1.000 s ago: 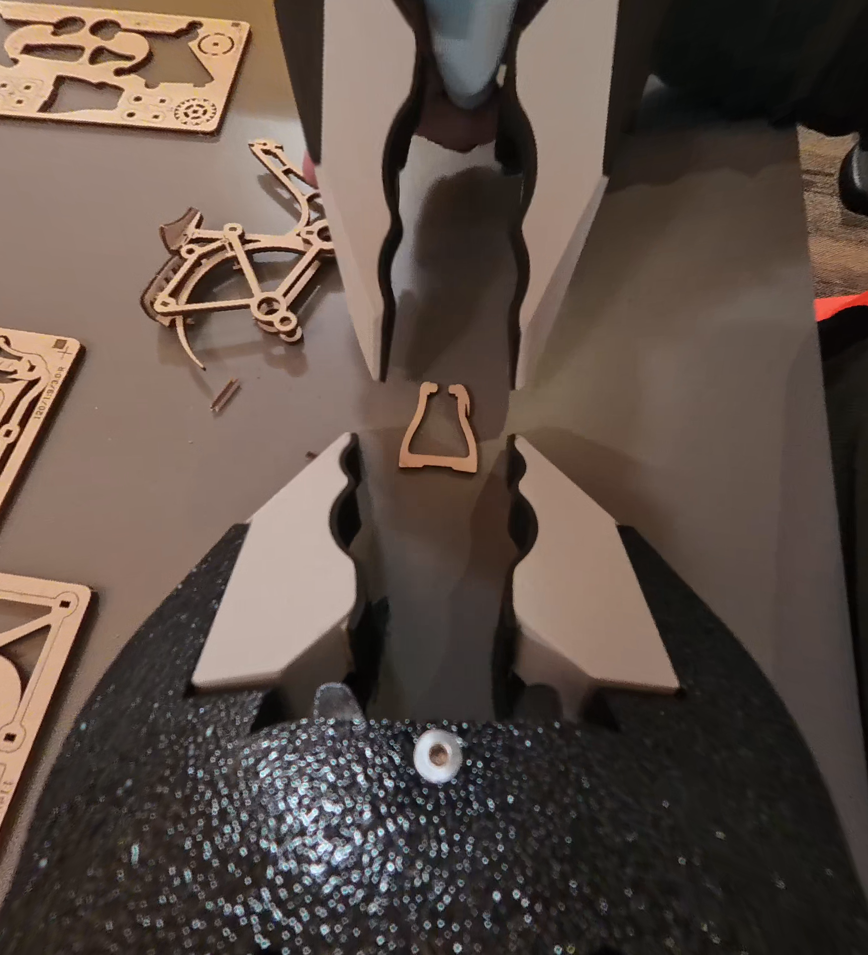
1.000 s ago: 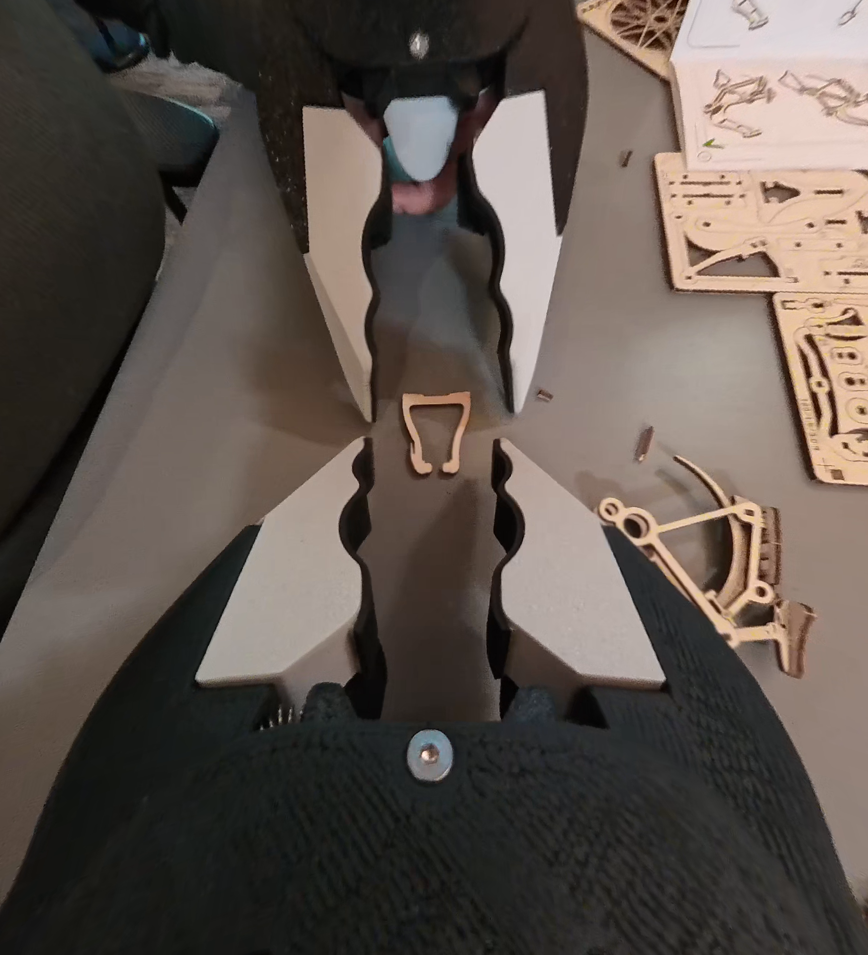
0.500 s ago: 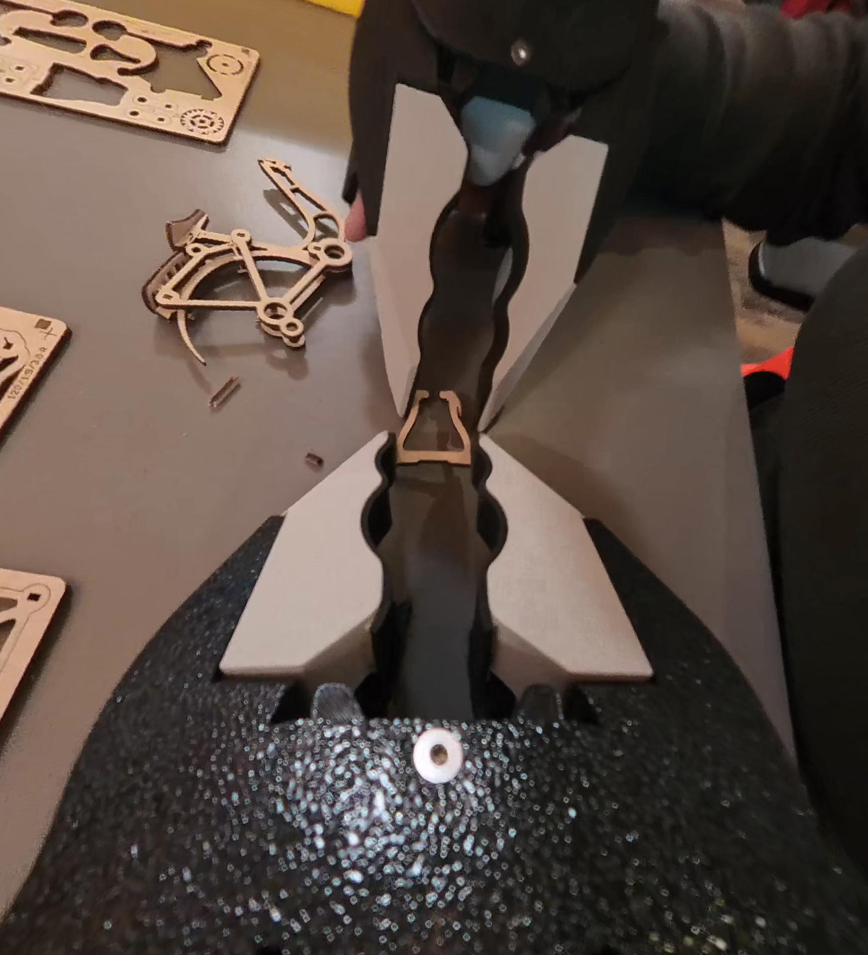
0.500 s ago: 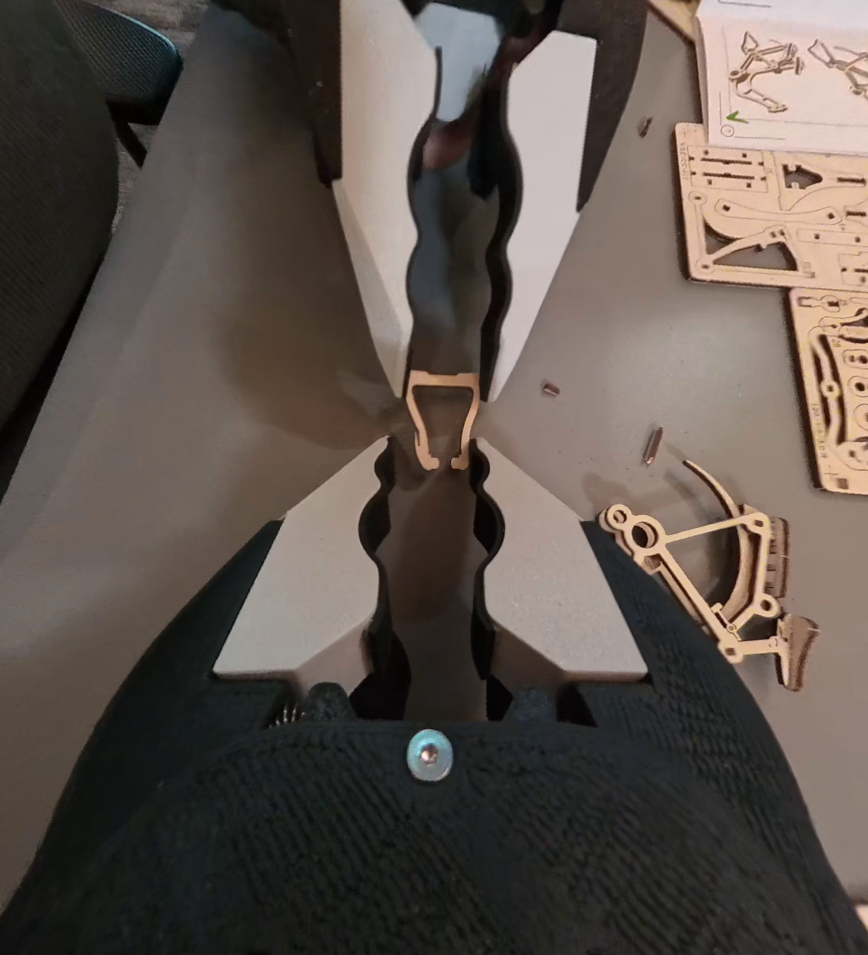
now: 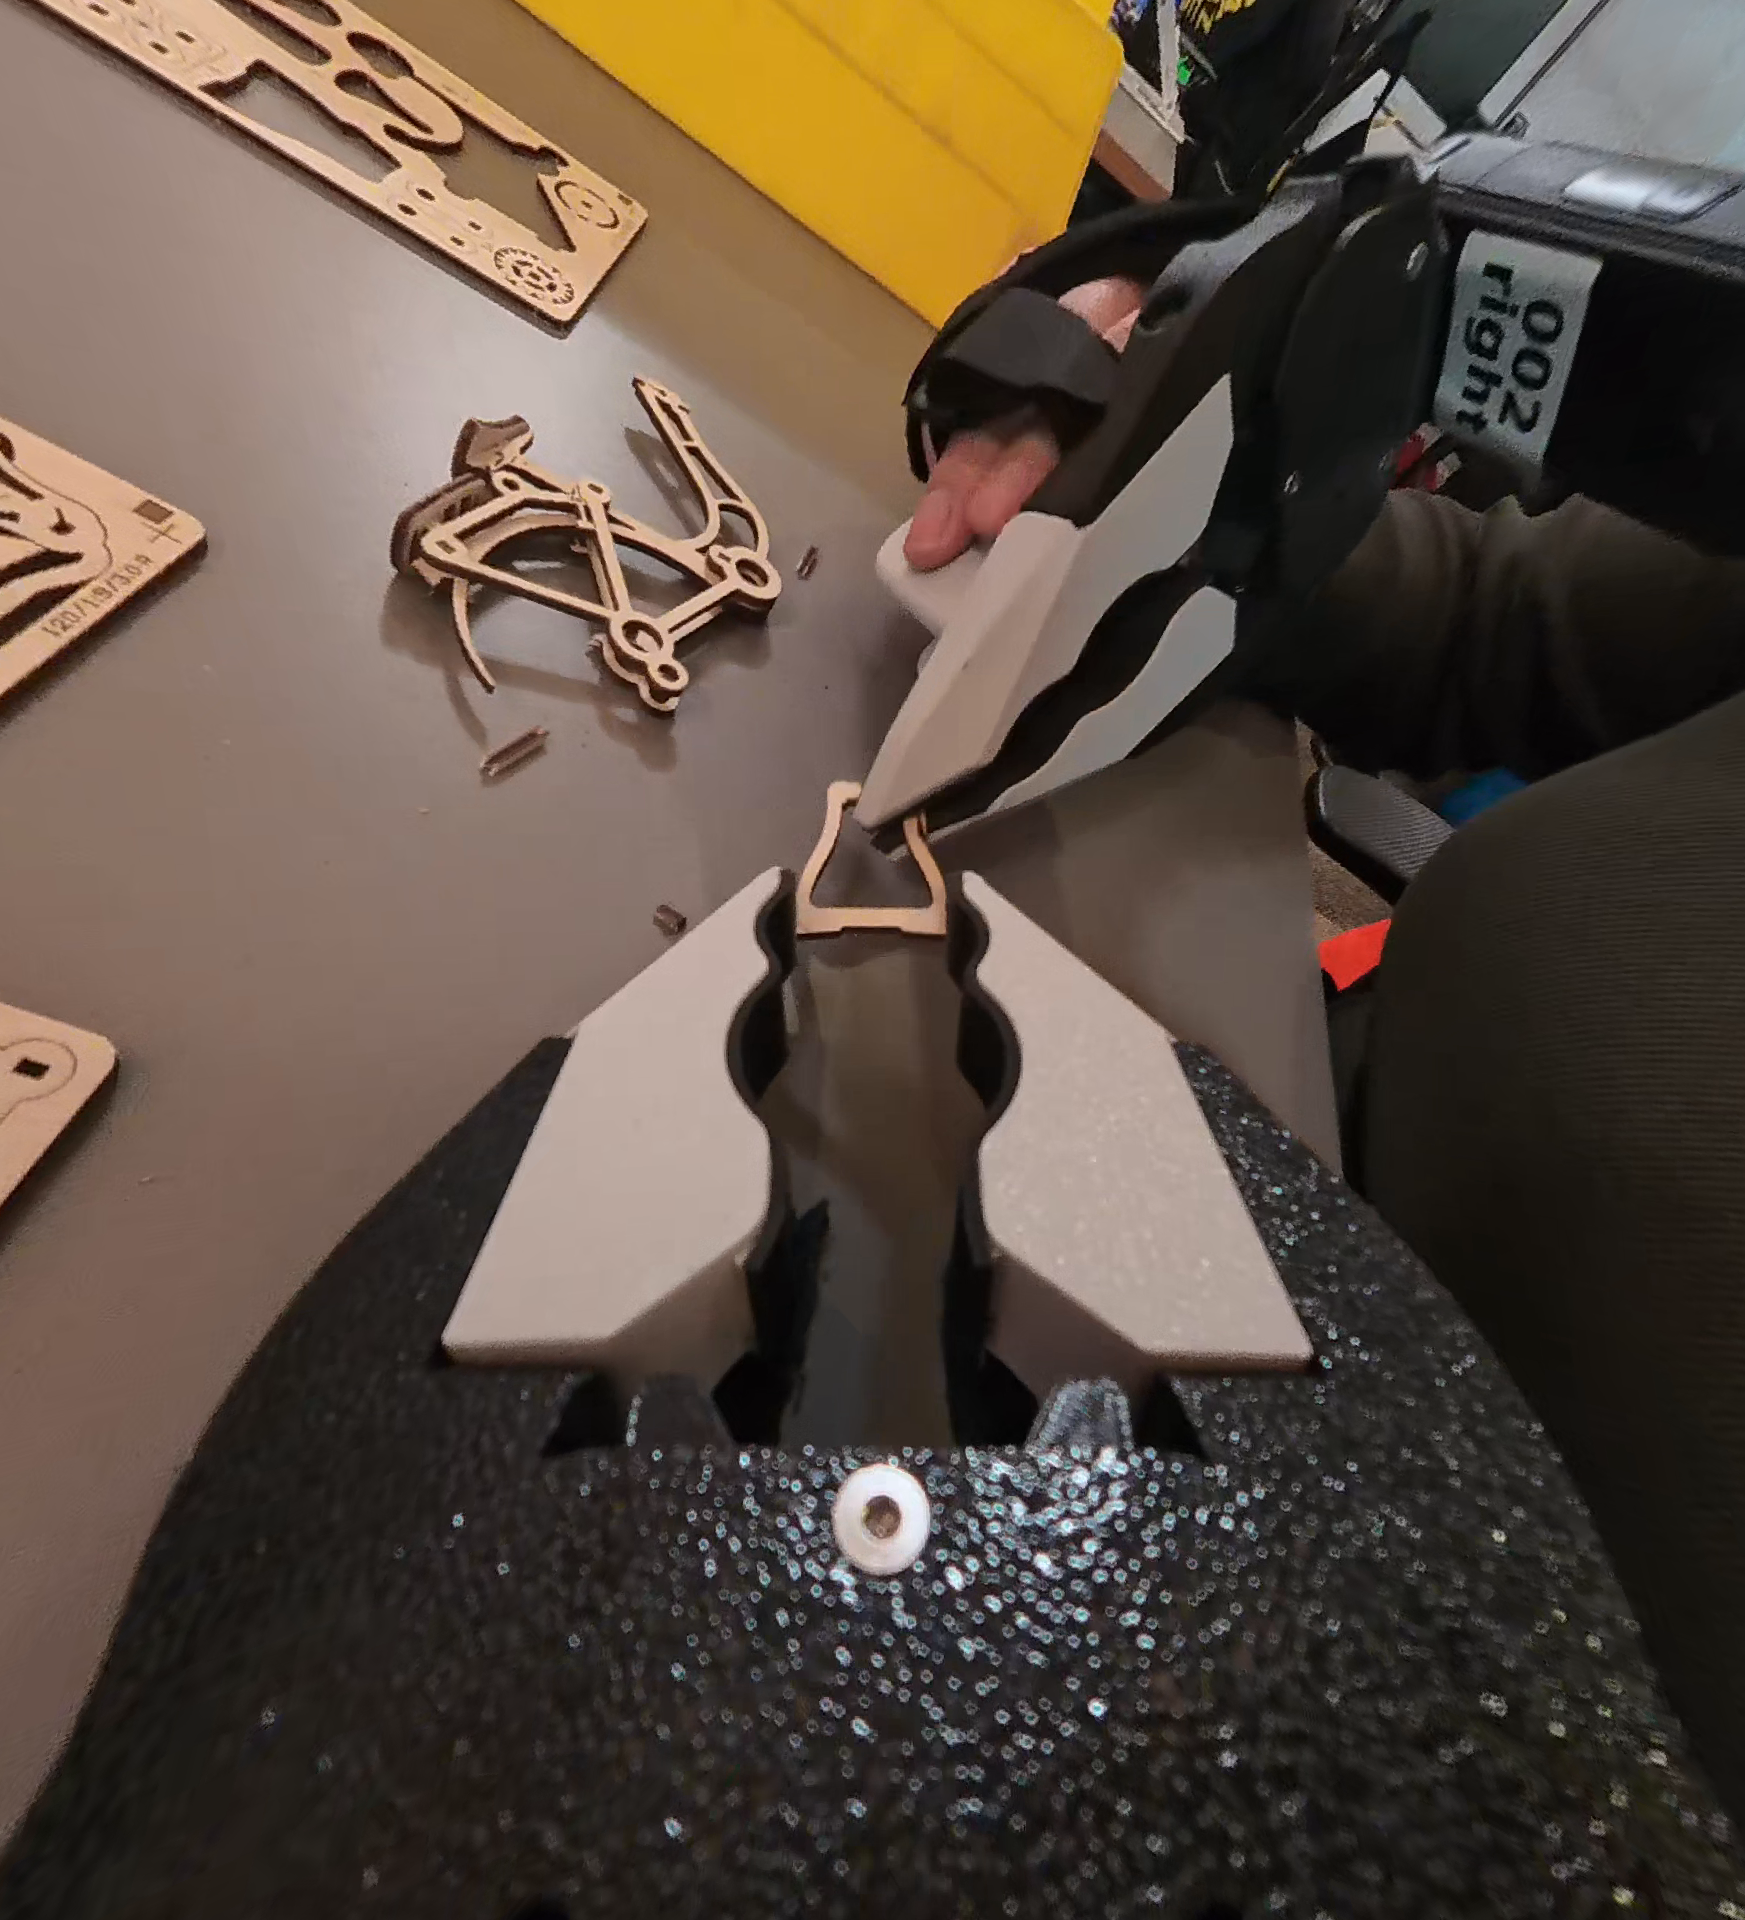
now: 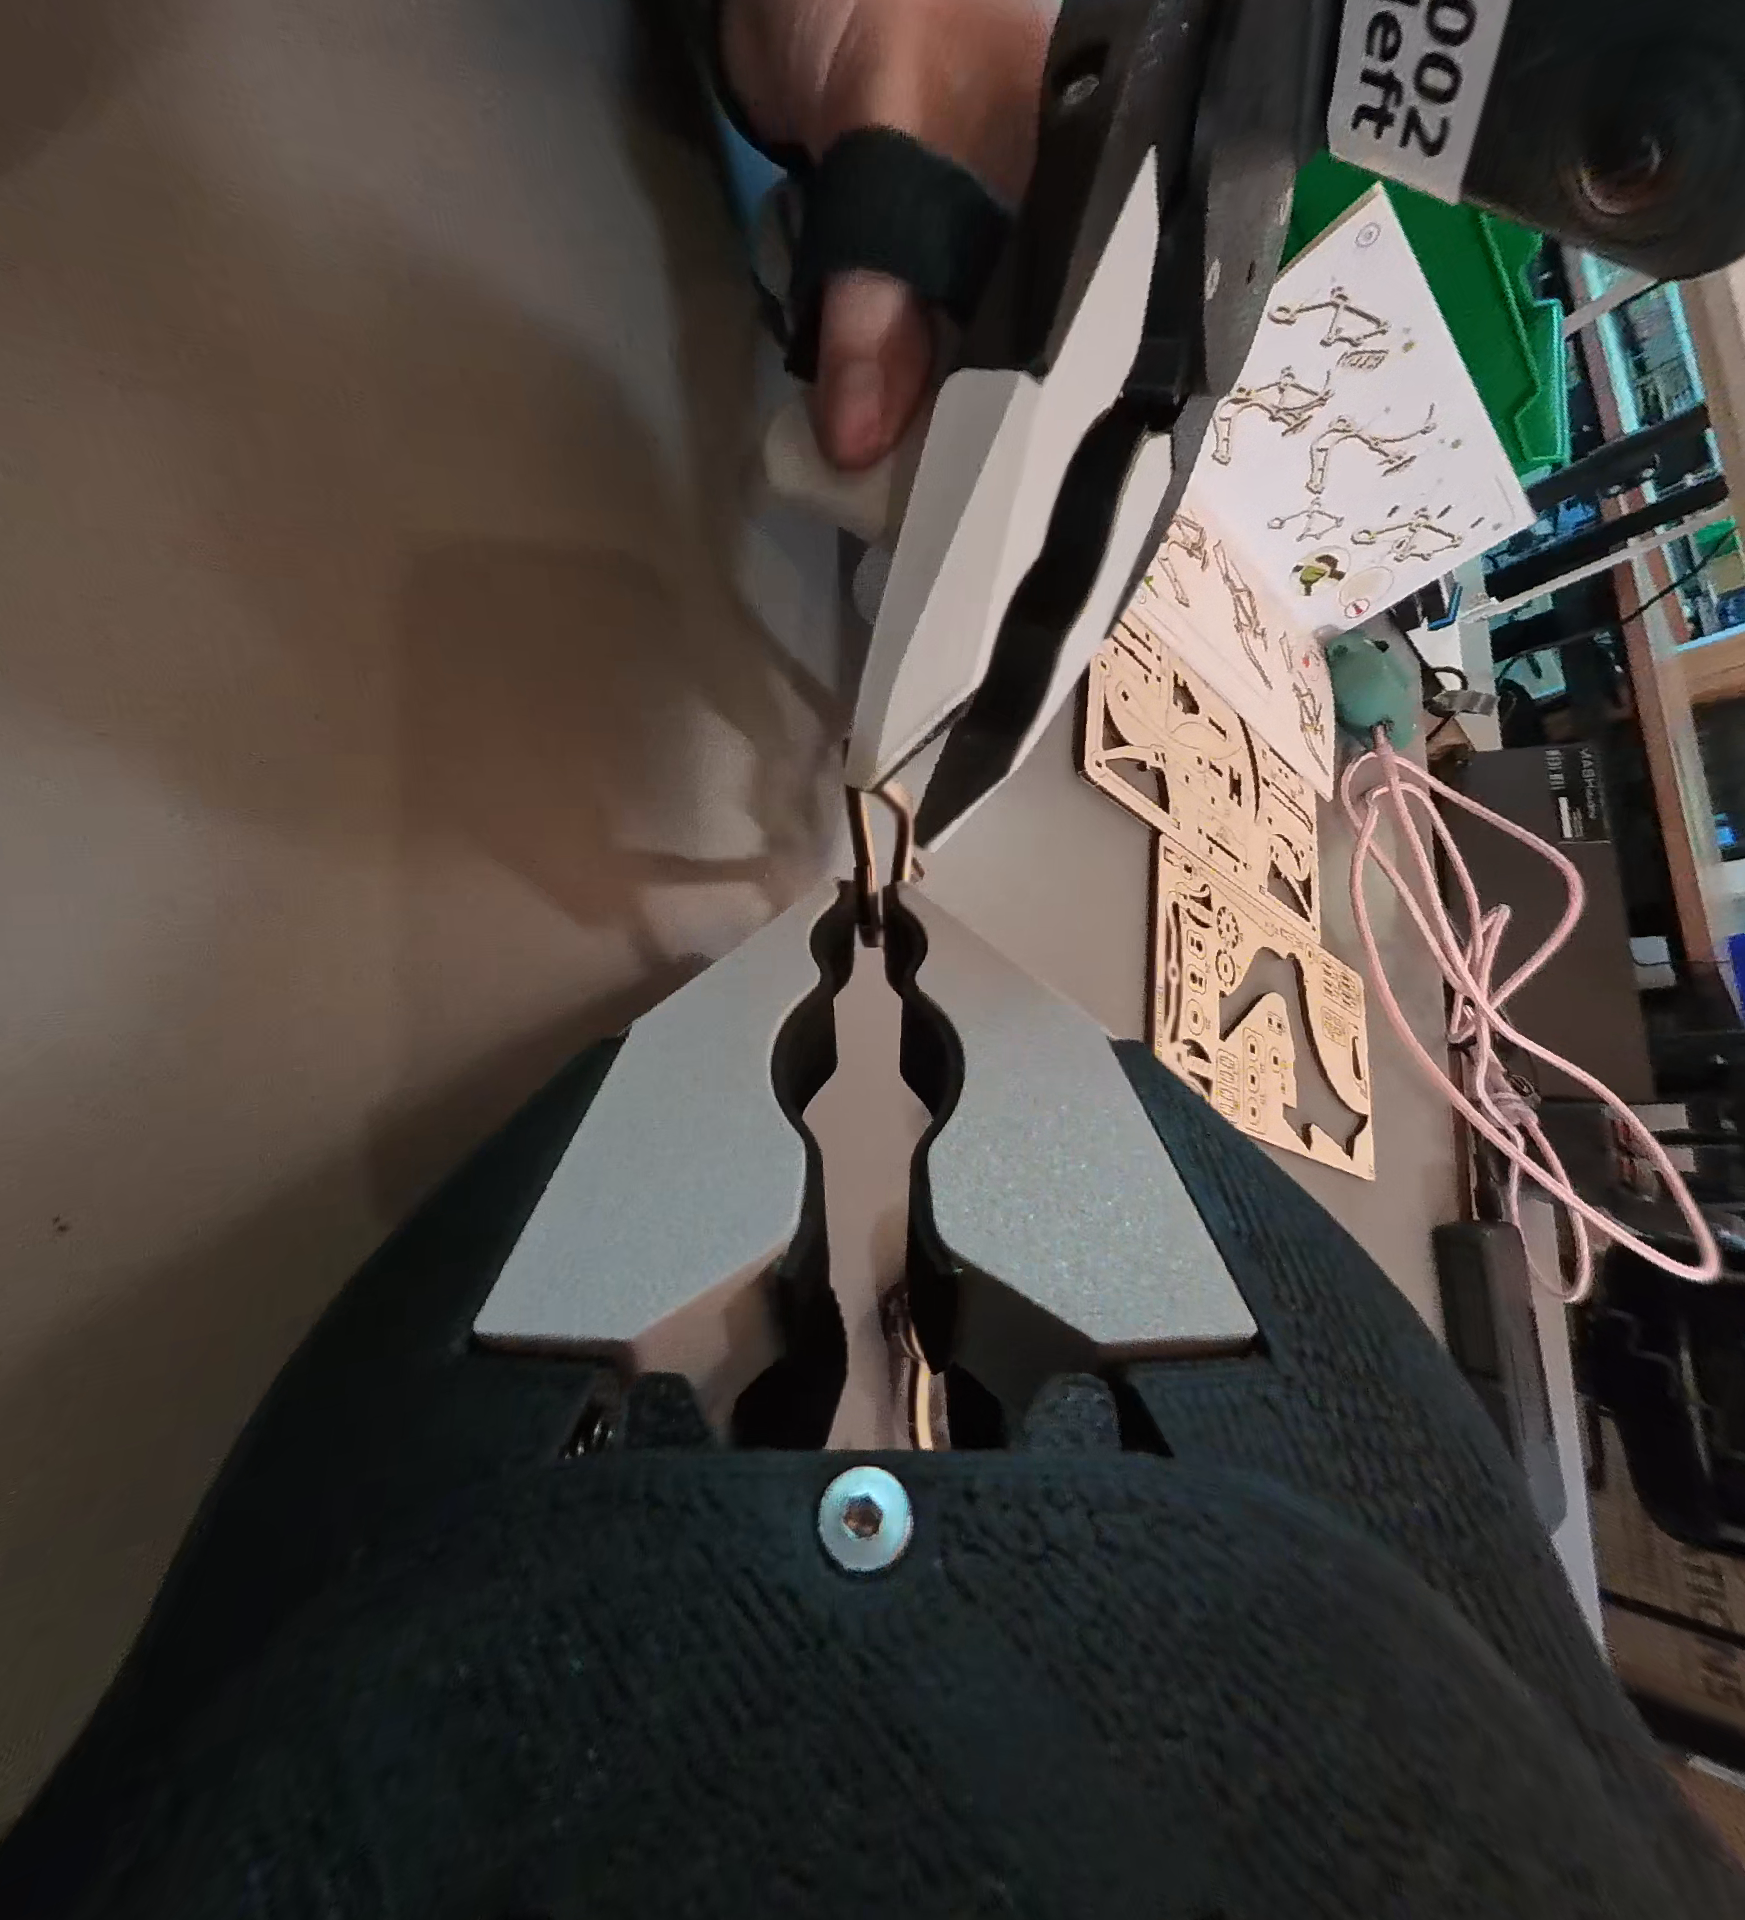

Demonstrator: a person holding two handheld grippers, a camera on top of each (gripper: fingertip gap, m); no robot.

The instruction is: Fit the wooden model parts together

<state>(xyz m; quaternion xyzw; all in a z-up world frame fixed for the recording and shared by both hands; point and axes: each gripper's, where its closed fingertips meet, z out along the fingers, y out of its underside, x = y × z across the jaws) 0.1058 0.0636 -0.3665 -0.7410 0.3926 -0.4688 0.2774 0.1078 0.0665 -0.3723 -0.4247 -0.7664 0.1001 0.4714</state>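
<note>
We hold the small bell-shaped wooden clip [image 5: 869,885] between both tools at once. Our left gripper [image 5: 870,914] is closed partway, its tips bearing on the two outer corners of the clip's flat base, so the piece sits flat across the gap with its open hooked end pointing away. Our right gripper [image 6: 873,914] is nearly closed, pinching that hooked end edge-on between its tips. We judge the double hold serves to turn or pass the thin part so it can be presented to the model; a piece this slight could bend or spring free if either side squeezes hard.

In the left wrist view the clip appears raised off the table [image 5: 224,831], though we cannot tell for certain. Far and to the left lies the partly built wooden frame [image 5: 587,566], a layered arc with struts and round joints, well apart from the clip. Small loose pins [image 5: 513,750] lie near it. Cut-out plywood sheets [image 5: 411,135] lie along the far and left edges of the dark grey table.

In the right wrist view an instruction sheet [image 6: 1356,416] with line drawings rests beside more plywood sheets [image 6: 1252,997], and a pink cable [image 6: 1533,1039] loops at the table's edge. Beyond are a yellow panel [image 5: 847,125], green bins [image 6: 1460,239] and shelving. The background on the left side of that view is smeared.
</note>
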